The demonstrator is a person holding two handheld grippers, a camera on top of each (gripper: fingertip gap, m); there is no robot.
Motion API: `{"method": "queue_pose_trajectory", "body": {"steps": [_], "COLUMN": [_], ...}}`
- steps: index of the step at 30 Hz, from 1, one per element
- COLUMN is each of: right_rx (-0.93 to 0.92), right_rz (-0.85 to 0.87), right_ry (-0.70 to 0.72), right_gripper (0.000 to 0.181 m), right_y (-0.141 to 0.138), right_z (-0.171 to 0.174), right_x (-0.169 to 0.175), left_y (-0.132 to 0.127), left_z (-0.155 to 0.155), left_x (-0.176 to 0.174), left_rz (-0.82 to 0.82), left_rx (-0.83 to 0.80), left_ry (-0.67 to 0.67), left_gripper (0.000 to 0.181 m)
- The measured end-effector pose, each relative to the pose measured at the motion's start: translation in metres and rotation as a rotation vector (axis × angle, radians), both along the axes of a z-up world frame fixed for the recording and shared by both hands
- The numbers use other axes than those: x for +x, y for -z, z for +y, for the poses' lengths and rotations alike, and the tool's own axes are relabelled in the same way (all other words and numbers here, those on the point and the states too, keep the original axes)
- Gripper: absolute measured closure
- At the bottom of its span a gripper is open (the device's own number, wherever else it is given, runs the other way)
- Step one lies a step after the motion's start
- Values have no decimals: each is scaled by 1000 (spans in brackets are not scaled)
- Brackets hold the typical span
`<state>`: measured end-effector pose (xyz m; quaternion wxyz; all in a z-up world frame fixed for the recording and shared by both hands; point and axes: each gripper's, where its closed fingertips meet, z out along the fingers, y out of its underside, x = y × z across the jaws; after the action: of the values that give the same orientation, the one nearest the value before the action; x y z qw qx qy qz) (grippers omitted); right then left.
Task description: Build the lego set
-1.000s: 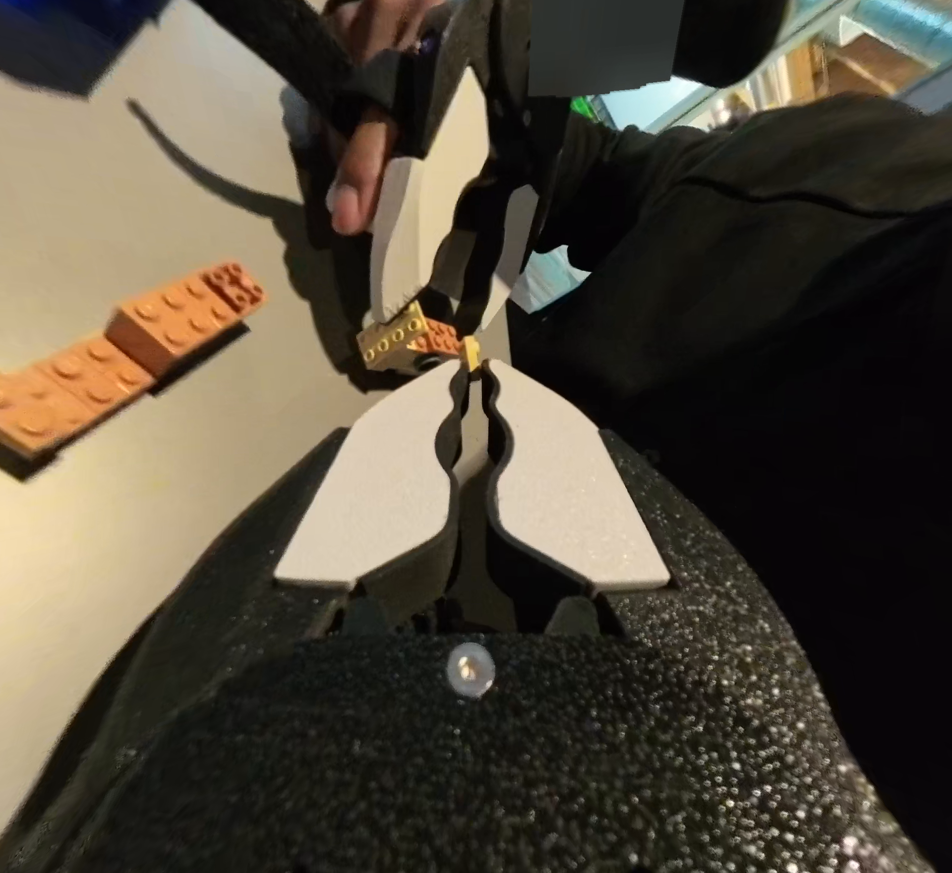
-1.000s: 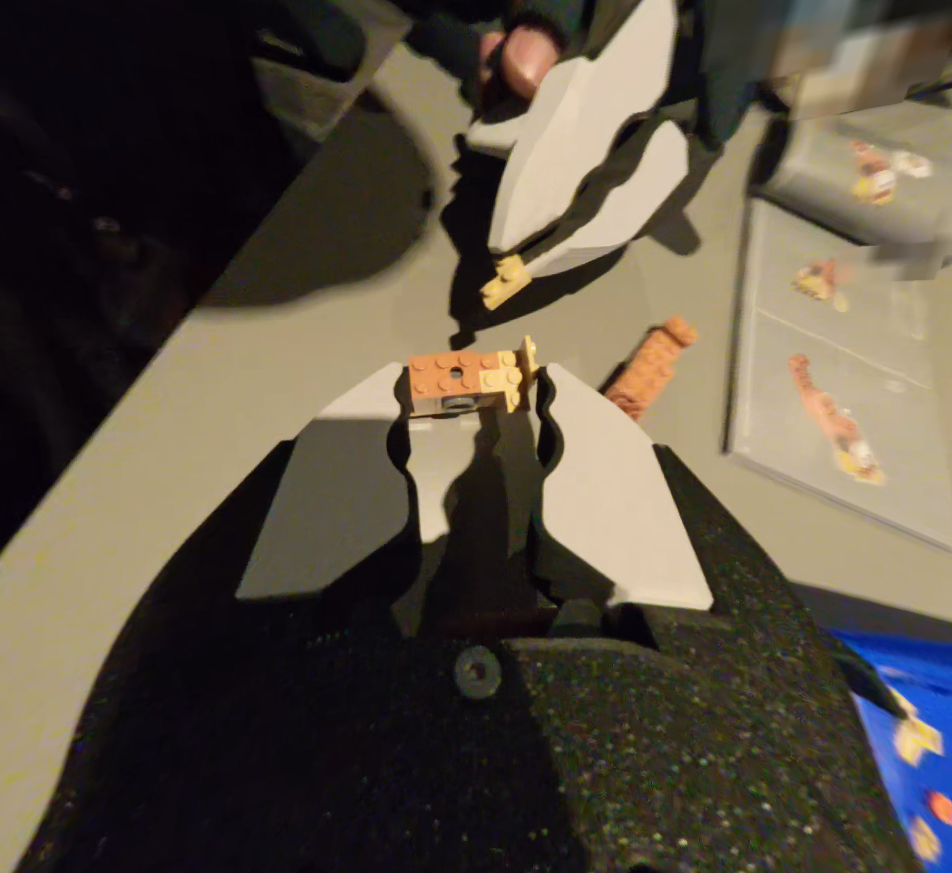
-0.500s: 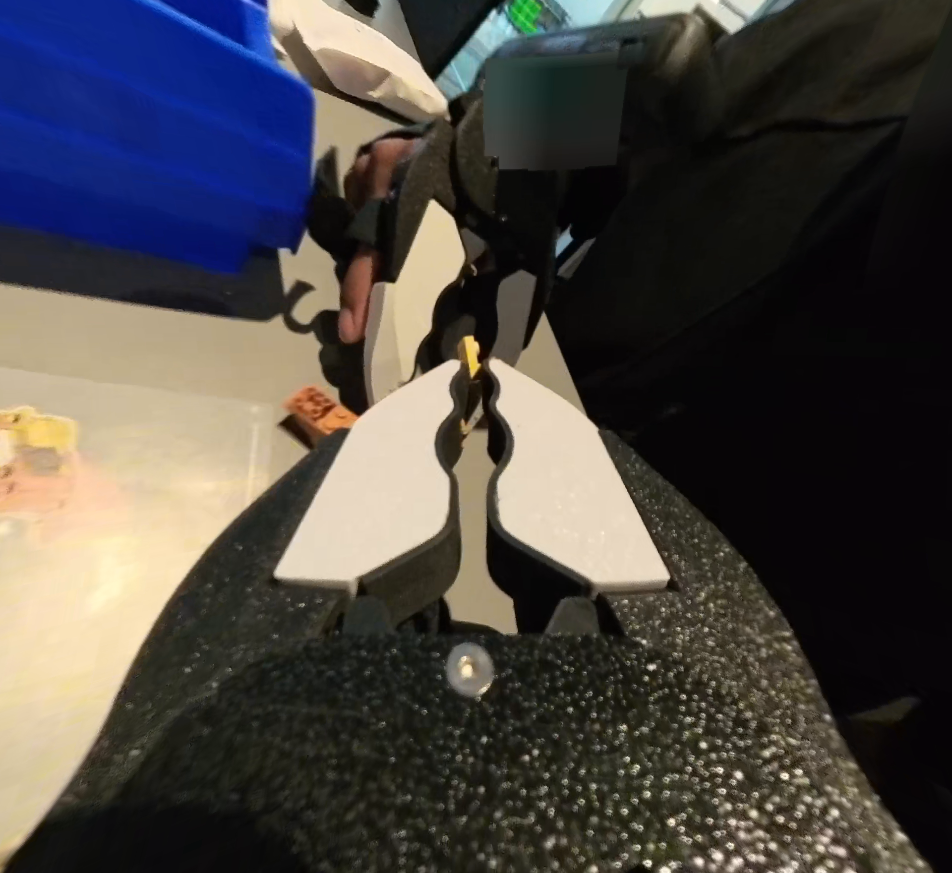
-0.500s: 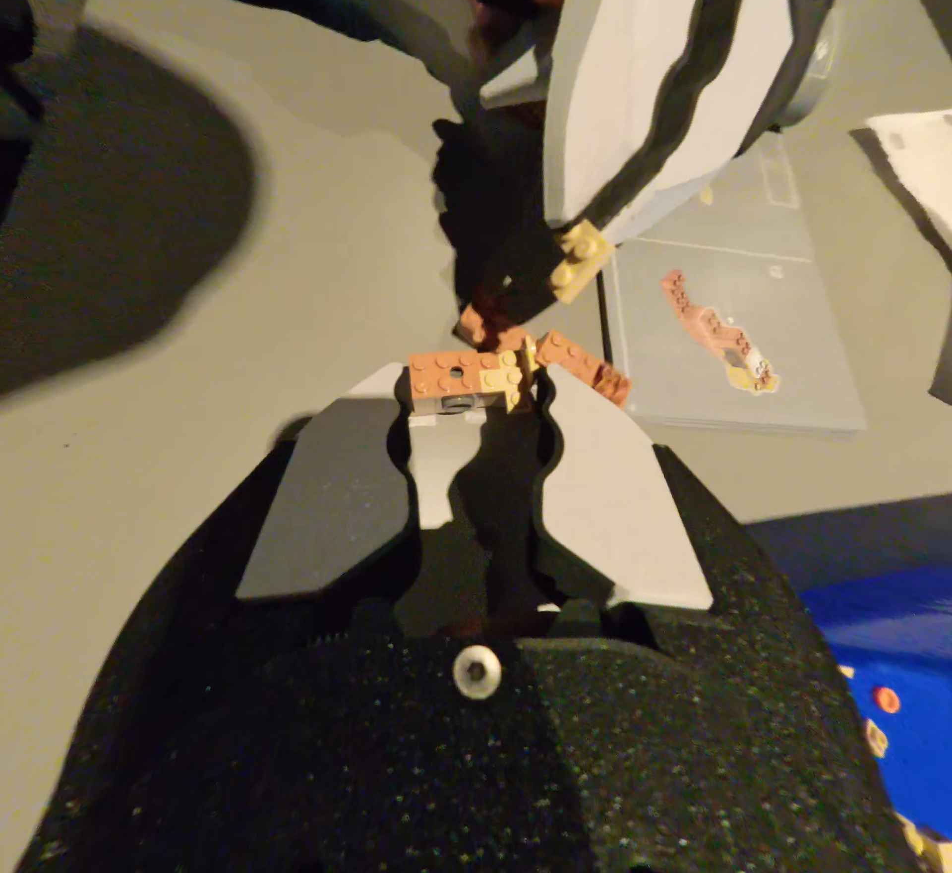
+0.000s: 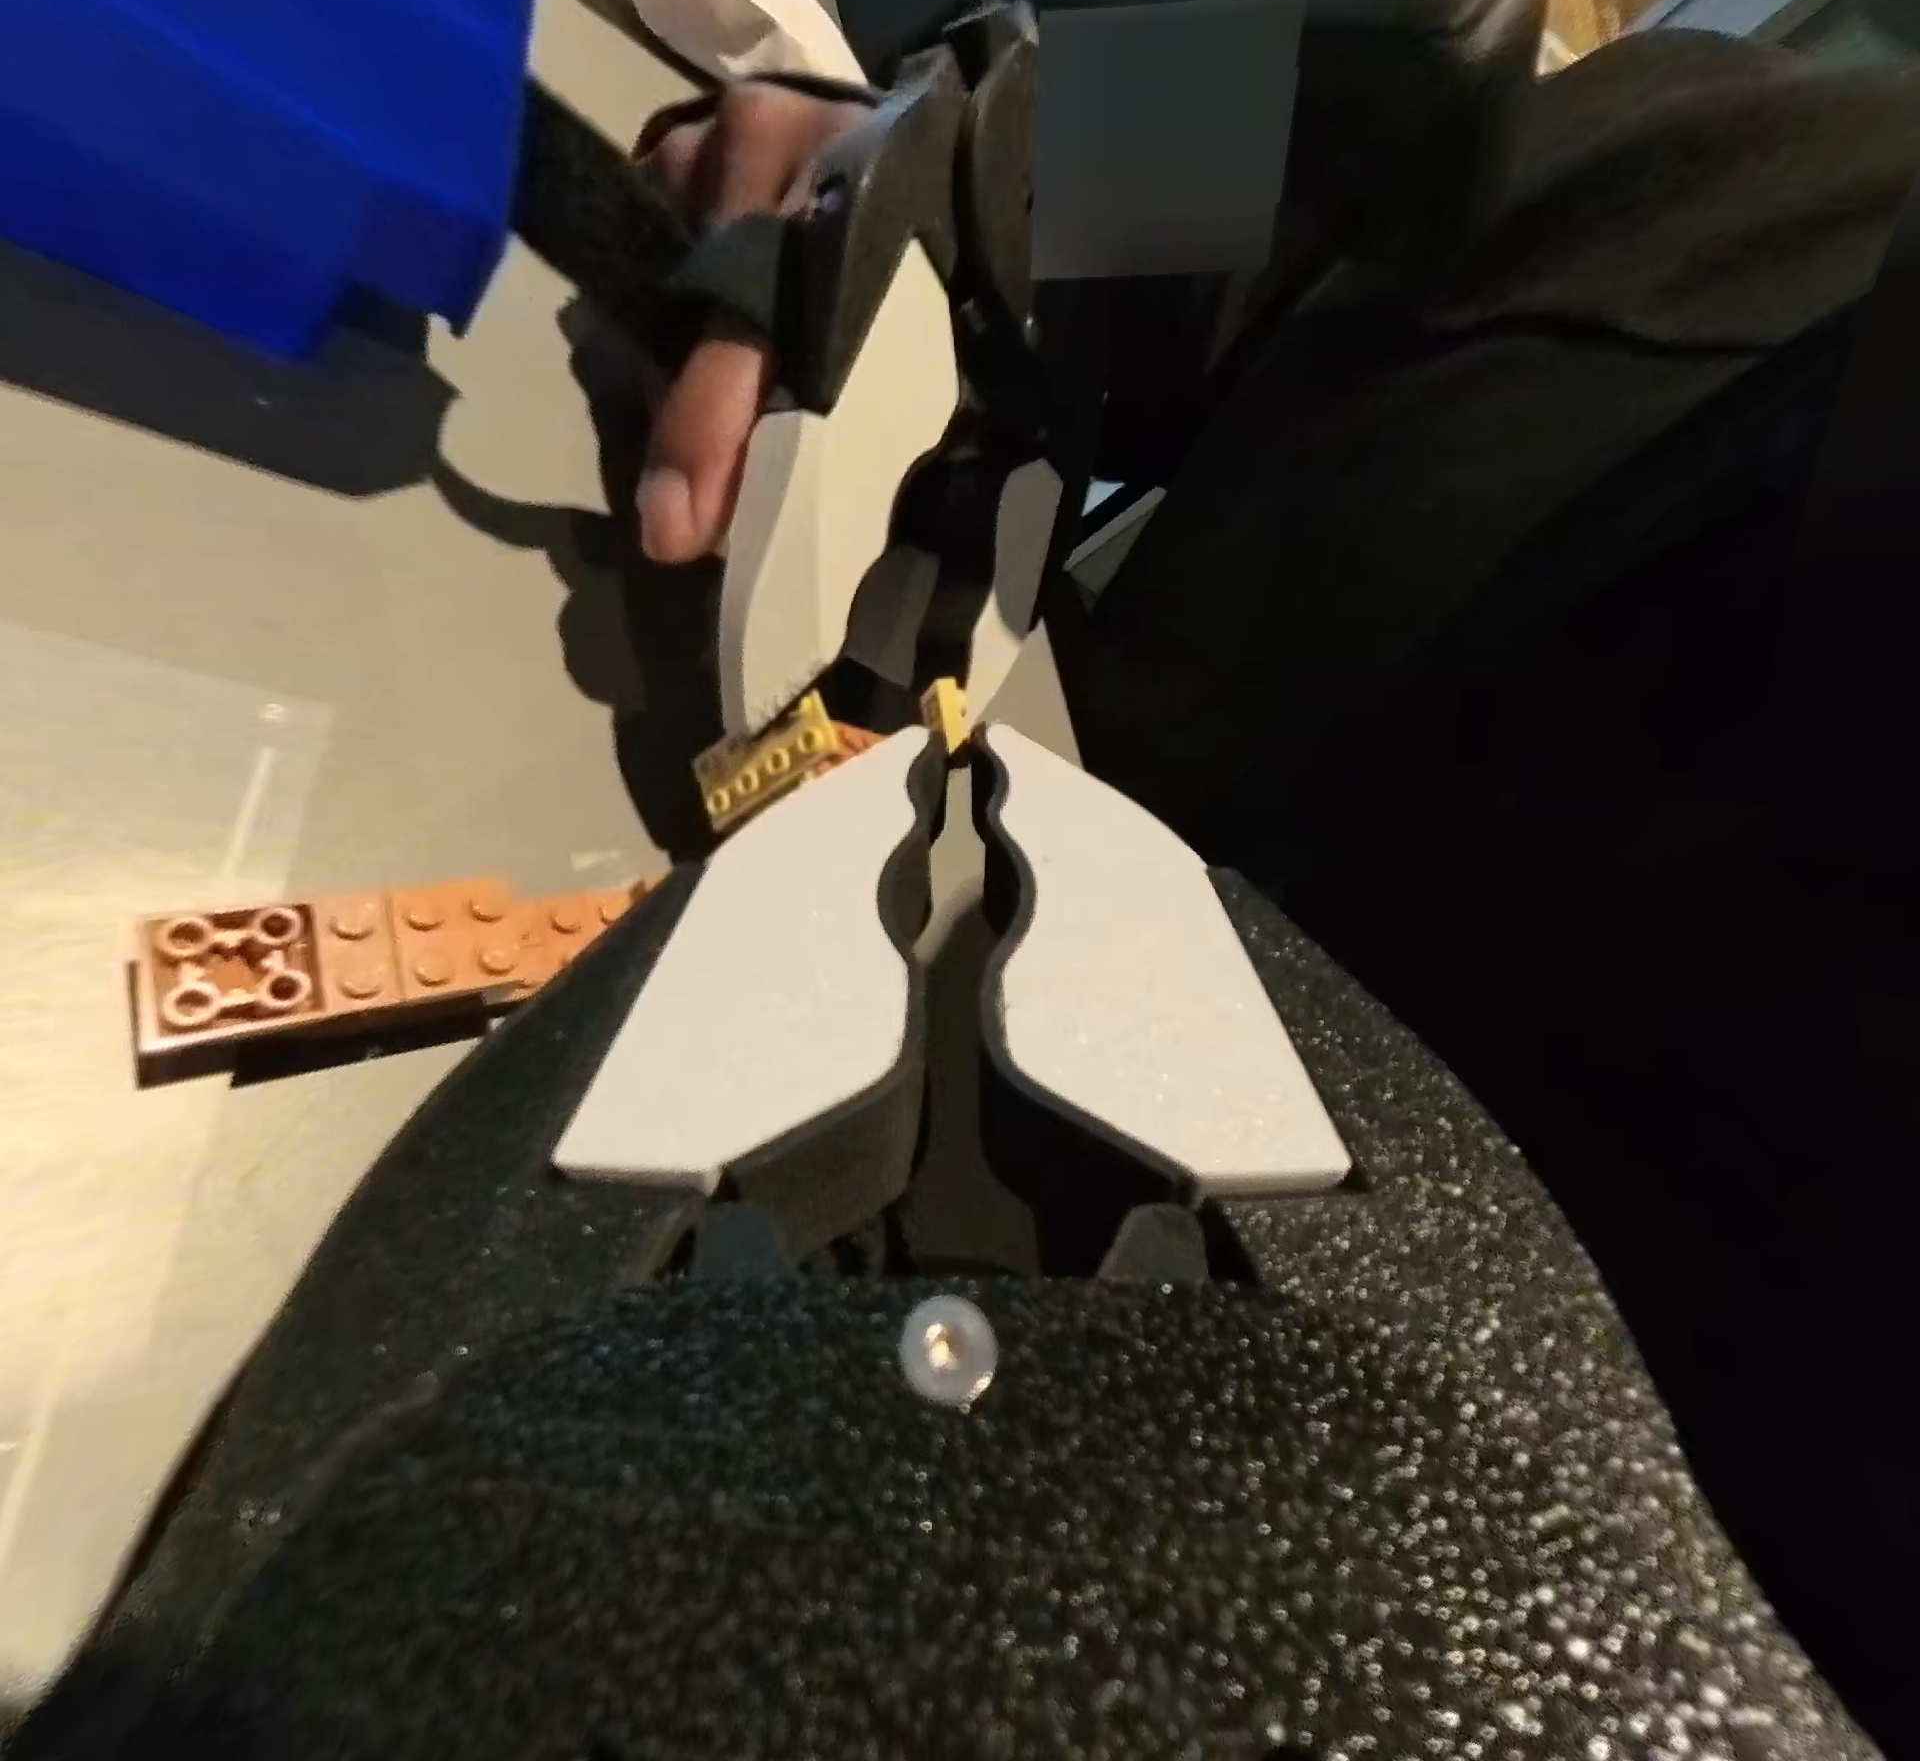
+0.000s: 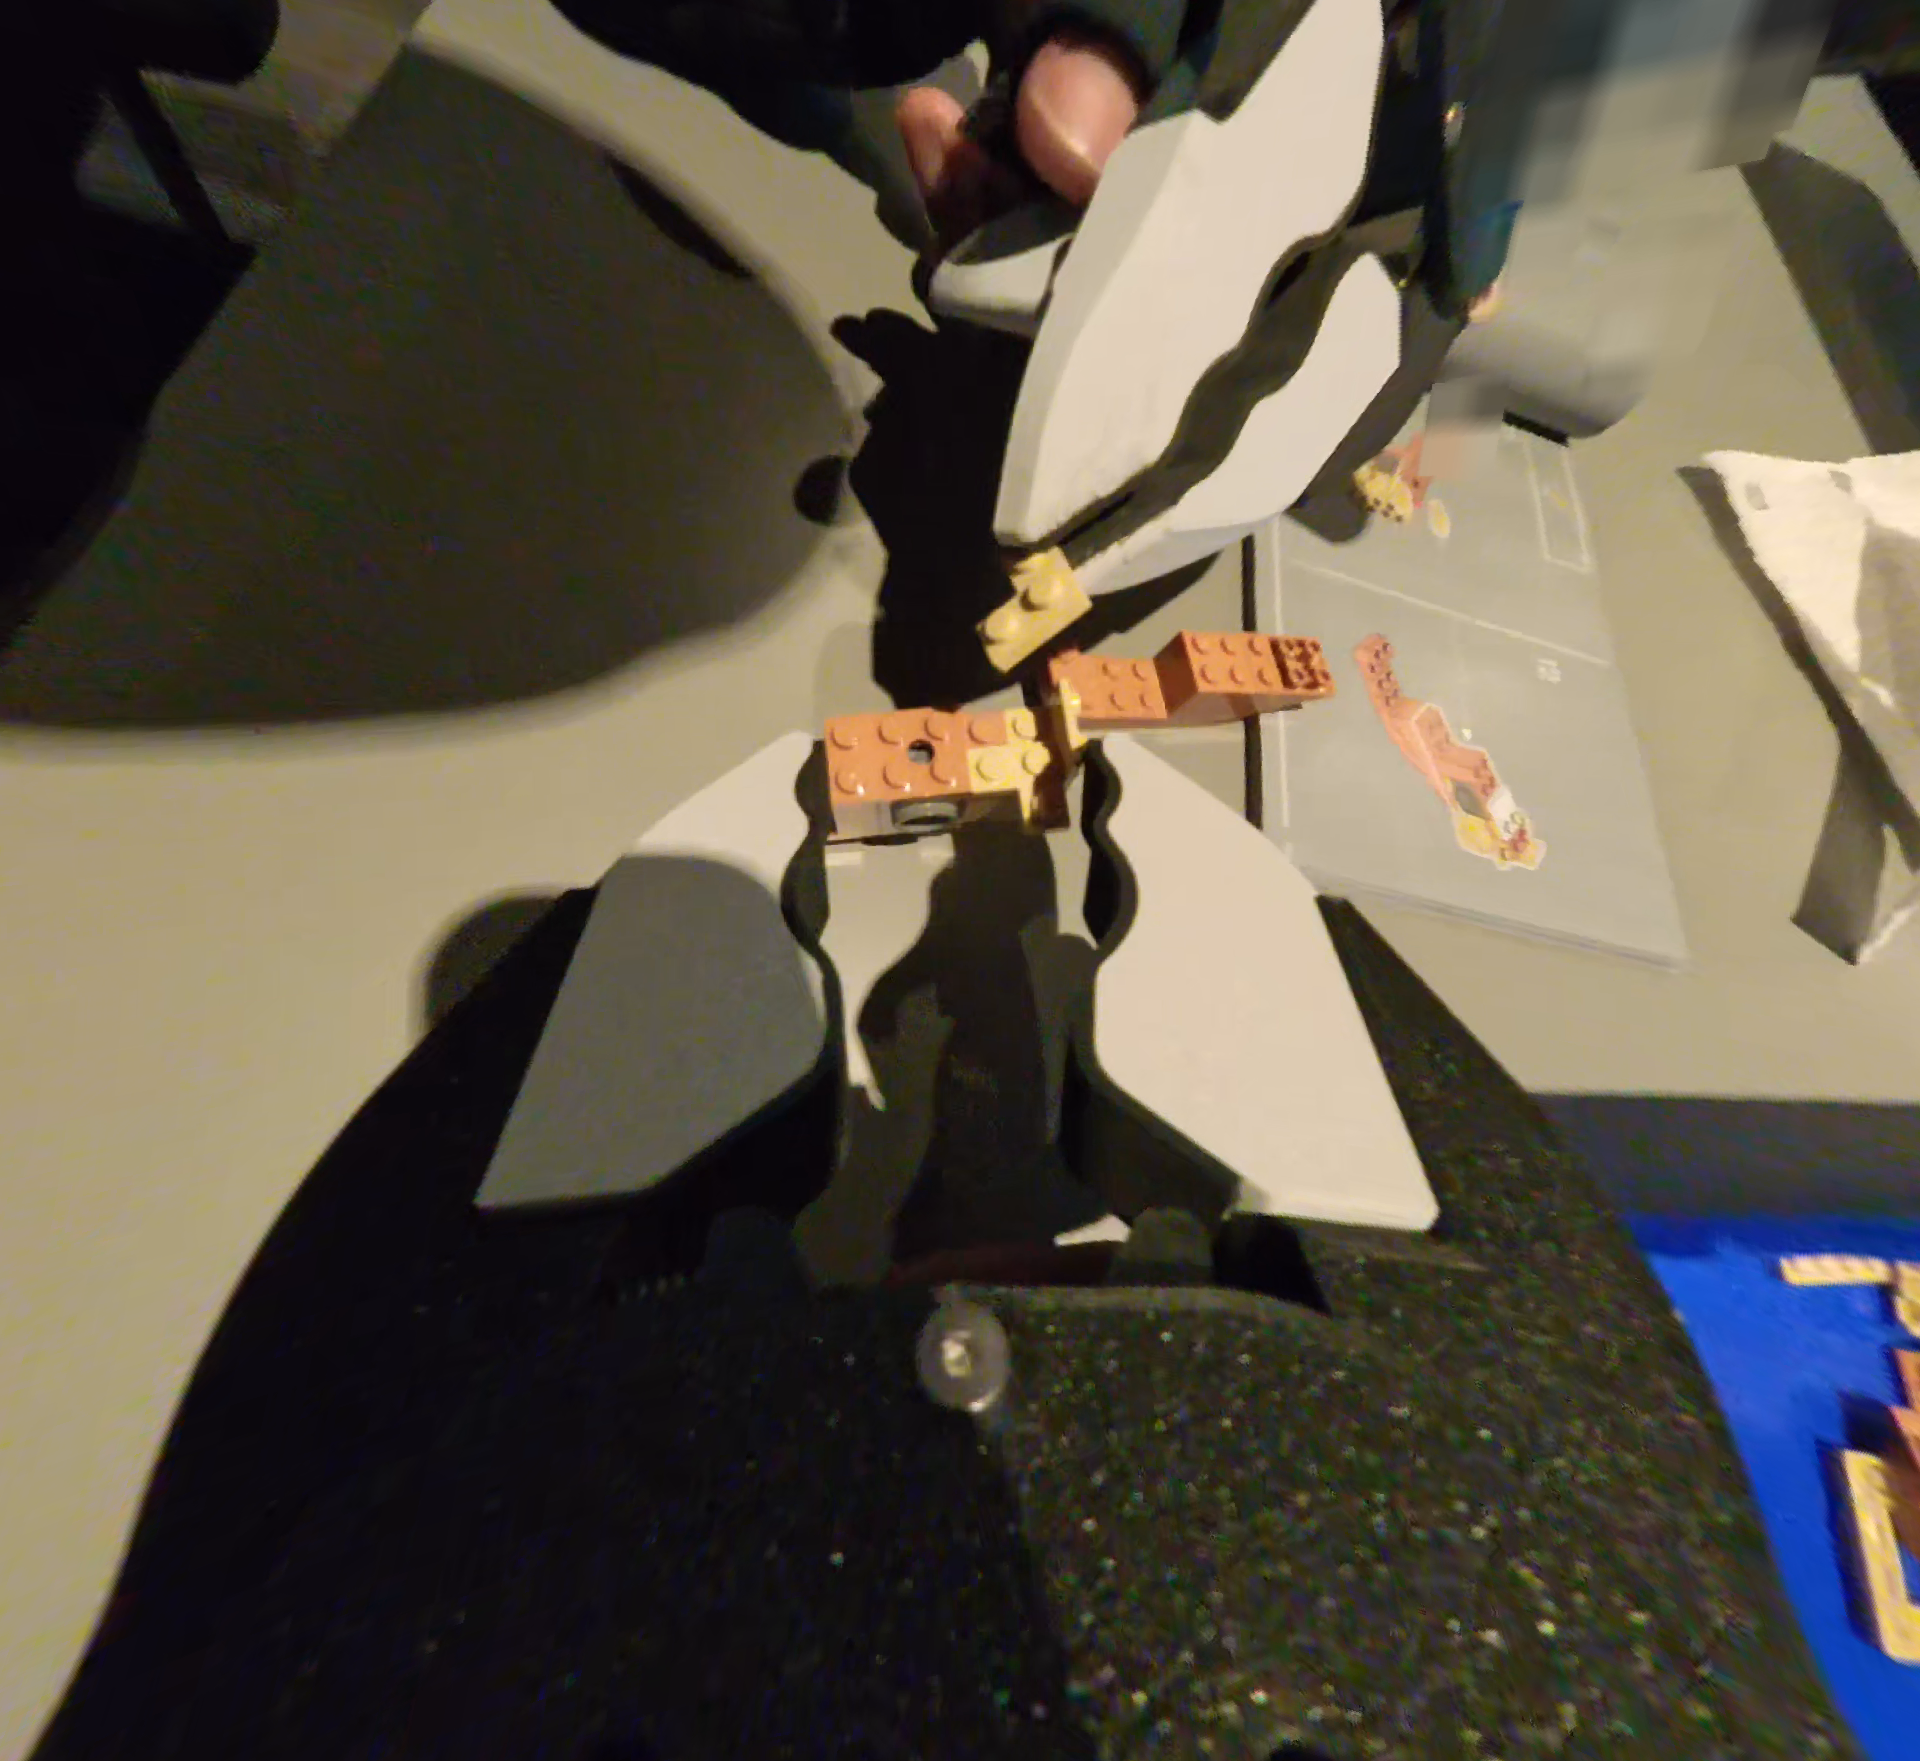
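Observation:
My left gripper (image 5: pixel 951 743) is shut on a small tan plate (image 5: pixel 945 705), held edge-on at its fingertips. In the right wrist view the same left gripper (image 6: pixel 1060 558) comes in from the top right with the tan plate (image 6: pixel 1034 612) just above my held piece. My right gripper (image 6: pixel 951 781) is shut on a small assembly of orange and tan bricks over a grey block (image 6: pixel 935 771). That assembly shows in the left wrist view (image 5: pixel 769 761) under the right gripper's fingers (image 5: pixel 753 548). An orange brick assembly (image 5: pixel 364 963) lies on the table, also seen in the right wrist view (image 6: pixel 1195 677).
A blue bin (image 5: pixel 239 80) stands on the table; its corner with loose pieces shows in the right wrist view (image 6: pixel 1808 1462). An instruction sheet (image 6: pixel 1455 693) lies beyond the orange assembly. A white bag (image 6: pixel 1839 568) lies far right. A person's dark sleeve (image 5: pixel 1507 464) fills the right side. My left and right fingertips are right by each other.
The left gripper with the tan plate has come down closer over the held assembly. Both views have swung, so the orange assembly on the table shows more fully. Both grips are unchanged.

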<state>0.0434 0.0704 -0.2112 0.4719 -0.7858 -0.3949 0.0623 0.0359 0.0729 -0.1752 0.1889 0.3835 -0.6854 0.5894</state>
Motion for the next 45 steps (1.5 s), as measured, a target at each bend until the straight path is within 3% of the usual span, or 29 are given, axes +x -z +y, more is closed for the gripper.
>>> {"method": "queue_pose_trajectory", "body": {"steps": [11,30,45], "right_rx": [32,64,-17], "right_rz": [2,-74,13], "right_ry": [-41,-49,5], "right_gripper": [135,135,135], "right_y": [-3,1,1], "right_z": [-13,-15,-13], "right_x": [5,7,10], "left_y": [14,24,27], "left_z": [-12,-16,-10], "left_x": [11,13,21], "left_rz": [101,140,138], "left_rx": [-14,31,55], "left_ry": [-58,-79,-158], "left_gripper": [177,177,176]}}
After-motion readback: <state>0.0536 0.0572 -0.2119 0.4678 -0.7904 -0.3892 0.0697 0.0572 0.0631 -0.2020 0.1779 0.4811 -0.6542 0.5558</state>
